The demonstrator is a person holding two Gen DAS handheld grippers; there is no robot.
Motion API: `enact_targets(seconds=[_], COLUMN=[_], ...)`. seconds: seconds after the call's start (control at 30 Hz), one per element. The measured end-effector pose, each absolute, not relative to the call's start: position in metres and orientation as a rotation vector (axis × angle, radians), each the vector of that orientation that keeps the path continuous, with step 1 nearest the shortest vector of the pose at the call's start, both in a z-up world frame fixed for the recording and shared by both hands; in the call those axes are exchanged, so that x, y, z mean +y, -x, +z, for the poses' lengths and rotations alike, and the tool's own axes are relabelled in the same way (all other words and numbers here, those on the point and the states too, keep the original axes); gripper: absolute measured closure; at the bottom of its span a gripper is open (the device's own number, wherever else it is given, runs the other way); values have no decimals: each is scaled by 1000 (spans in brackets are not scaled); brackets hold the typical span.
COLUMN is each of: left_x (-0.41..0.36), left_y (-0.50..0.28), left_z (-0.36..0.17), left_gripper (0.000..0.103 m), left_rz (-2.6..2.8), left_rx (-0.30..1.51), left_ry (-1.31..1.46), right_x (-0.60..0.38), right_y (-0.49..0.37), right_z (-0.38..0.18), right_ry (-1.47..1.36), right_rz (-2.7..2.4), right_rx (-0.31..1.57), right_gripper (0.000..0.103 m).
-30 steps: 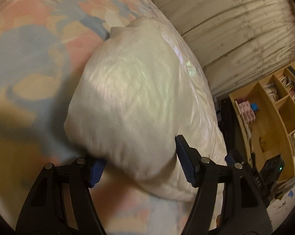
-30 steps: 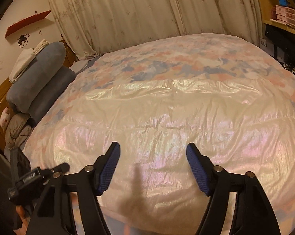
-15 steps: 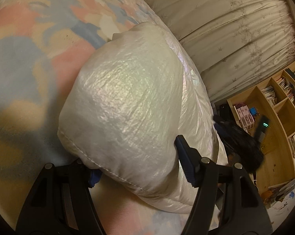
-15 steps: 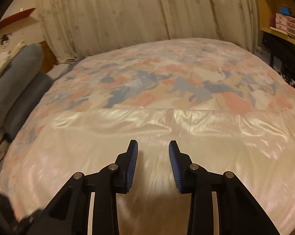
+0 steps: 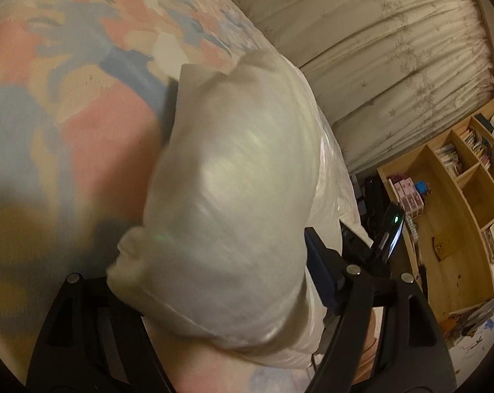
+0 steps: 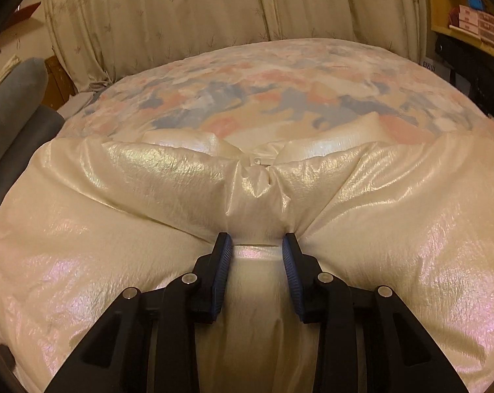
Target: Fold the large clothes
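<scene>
A large shiny cream puffer garment (image 6: 116, 245) lies on a bed with a pastel patchwork cover (image 6: 279, 98). My right gripper (image 6: 256, 245) is shut on a pinched fold of the garment, which bunches up between the blue pads (image 6: 224, 262). In the left wrist view a puffy end of the same garment (image 5: 234, 180) bulges up between the fingers of my left gripper (image 5: 214, 275). Its jaws stand wide apart; the right blue pad (image 5: 319, 268) shows, the left one is hidden by the fabric.
Beige curtains (image 6: 214, 16) hang behind the bed. Grey cushions (image 6: 17, 104) lie at the bed's left. A wooden shelf unit (image 5: 460, 196) with books and boxes stands to the right, with a dark device with a green light (image 5: 391, 226) near it.
My right gripper closed from wide open to gripping a fold of the garment, which now bunches up. The garment end at my left gripper has risen and shifted, blurred.
</scene>
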State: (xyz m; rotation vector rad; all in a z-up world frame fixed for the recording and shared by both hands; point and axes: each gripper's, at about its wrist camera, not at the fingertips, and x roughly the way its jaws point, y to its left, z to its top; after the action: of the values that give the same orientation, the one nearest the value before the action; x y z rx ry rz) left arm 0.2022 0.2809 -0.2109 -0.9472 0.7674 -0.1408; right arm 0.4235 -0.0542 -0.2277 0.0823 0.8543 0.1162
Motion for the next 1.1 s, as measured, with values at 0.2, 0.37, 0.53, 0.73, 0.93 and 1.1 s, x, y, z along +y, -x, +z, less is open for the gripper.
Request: enact_targets(seconds=[0.2,0.37,0.53,0.73,0.93,1.1], left_x=[266,208,165,135,118,96], left_y=[-215,-205,-194,-176,-171,-164], left_z=[-188,-135,-103,-83,-56,-34], left_gripper=[48,75,79,80,80,80], left_rz=[-66,-21,-50,-72,-66,-81], left_rx=[738,619,530,474,464,460], left_ry=[799,427,242,152,107,81], right_x=[-56,-61,-60,-71,-75,-96], right_y=[-420,-422,-428,-461,-495,-479], right_z=[-232,-235,-232,-209,-201,-177], right_ry=[-105,-131,-115,-152,-156,-236], right_rz=[118,131,141,183,201,266], right_rx=[859,862,886,956,1006,996], right_gripper=[70,70,70,70,70,70])
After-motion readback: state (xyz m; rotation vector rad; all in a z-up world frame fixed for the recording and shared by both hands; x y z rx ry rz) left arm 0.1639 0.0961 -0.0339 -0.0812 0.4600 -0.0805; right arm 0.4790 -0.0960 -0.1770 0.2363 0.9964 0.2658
